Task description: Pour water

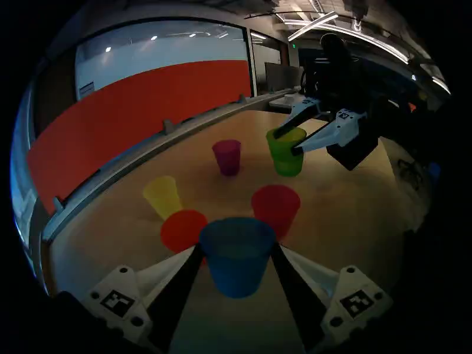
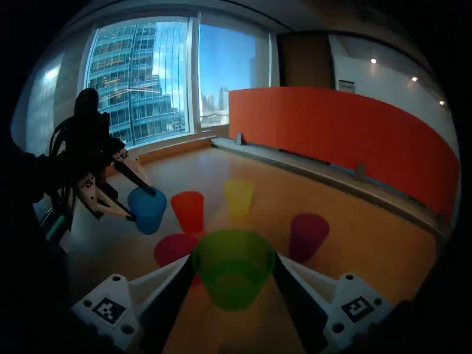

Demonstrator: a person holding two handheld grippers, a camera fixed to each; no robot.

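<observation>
My left gripper (image 1: 237, 251) is shut on a blue cup (image 1: 237, 268), which it holds upright between its fingers. Across the wooden table (image 1: 342, 206) my right gripper (image 1: 287, 141) grips a green cup (image 1: 287, 159). In the right gripper view that green cup (image 2: 234, 271) sits upright between the fingers of my right gripper (image 2: 234, 259). Far to the left there, the left gripper (image 2: 143, 204) clamps the blue cup (image 2: 147, 211). I cannot tell whether either cup holds water.
Between the two held cups stand a purple cup (image 1: 227, 156), a yellow cup (image 1: 162, 196), an orange cup (image 1: 183, 230) and a red cup (image 1: 275, 207). An orange partition (image 1: 147, 112) runs along the table's far edge. A person (image 2: 82, 147) holds the left gripper.
</observation>
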